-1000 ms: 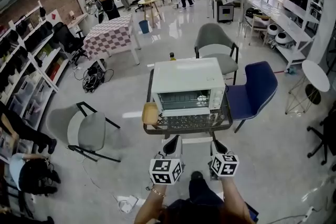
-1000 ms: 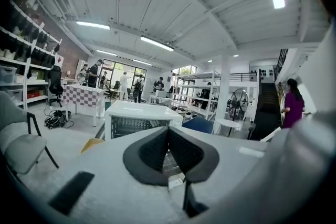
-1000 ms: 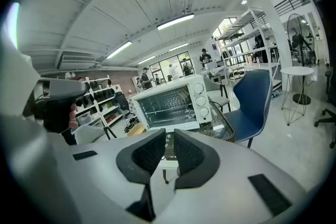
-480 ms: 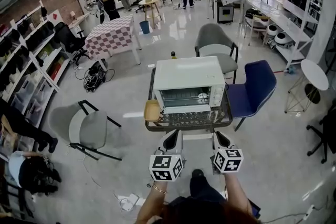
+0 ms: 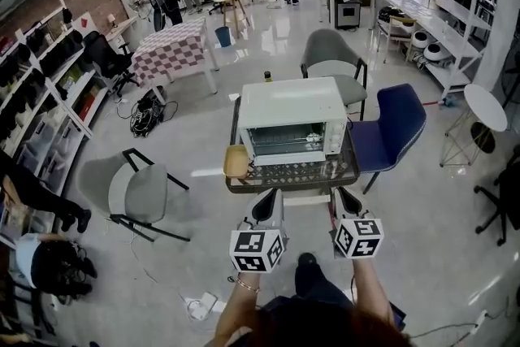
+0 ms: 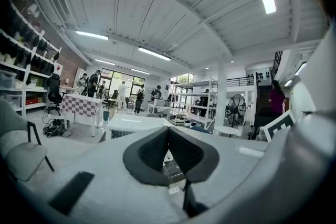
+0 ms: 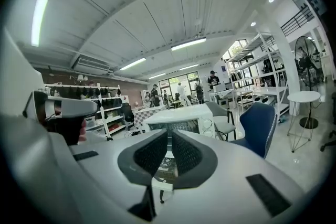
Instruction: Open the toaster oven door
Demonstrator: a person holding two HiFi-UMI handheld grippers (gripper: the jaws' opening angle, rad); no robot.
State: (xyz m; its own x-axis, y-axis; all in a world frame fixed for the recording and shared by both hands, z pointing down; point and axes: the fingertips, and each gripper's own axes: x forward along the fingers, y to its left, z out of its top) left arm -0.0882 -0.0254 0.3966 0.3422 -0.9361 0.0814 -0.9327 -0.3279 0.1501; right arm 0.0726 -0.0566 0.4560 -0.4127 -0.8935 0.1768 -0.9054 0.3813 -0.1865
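Toaster oven (image 5: 291,119) mid-frame on small table (image 5: 294,186), door (image 5: 286,140) shut. At its 6: L gripper (image 5: 265,211), jaws pressed together, empty. At 5: R gripper (image 5: 348,203), jaws just been closing, thin slit left, nothing between. Both short of table.

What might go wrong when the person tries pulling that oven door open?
Pulling the closed door might drag the toaster oven forward, since it fills most of the small table. The wooden dish sits at the table's left edge, beside the oven; a reaching arm might knock it off.
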